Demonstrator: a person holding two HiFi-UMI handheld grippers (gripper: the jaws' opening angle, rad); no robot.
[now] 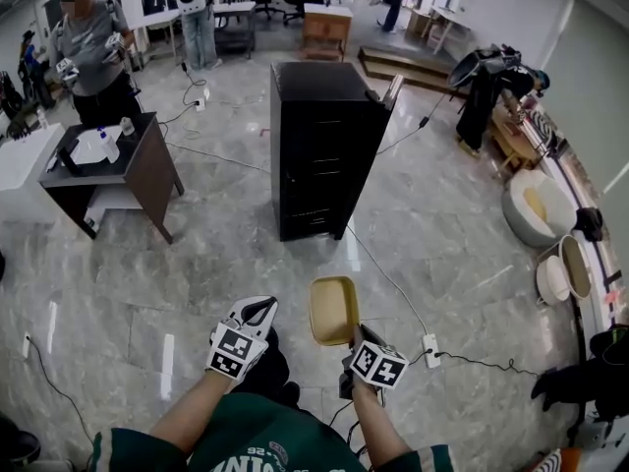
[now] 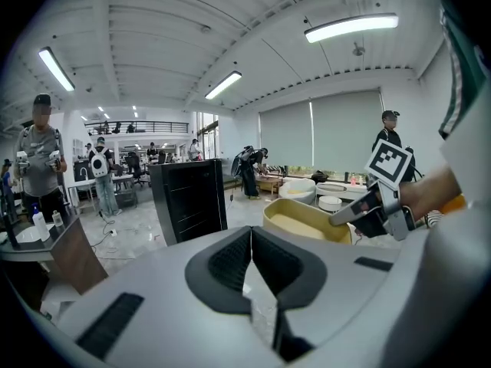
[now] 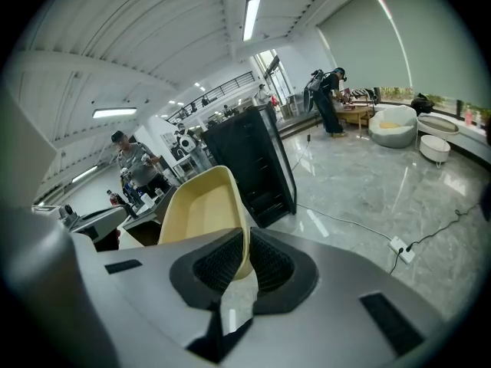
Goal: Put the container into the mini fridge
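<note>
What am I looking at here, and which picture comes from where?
No robot here: a person holds tongs in each hand, each with a marker cube. The head view looks down from the person's head at the left tongs, the right tongs and the floor, where the black fridge stands ahead. The other two views come from cameras riding on each pair of tongs. The left tongs are shut, empty. The right tongs grip the rim of the yellow container, held in the air, short of the fridge.
</note>
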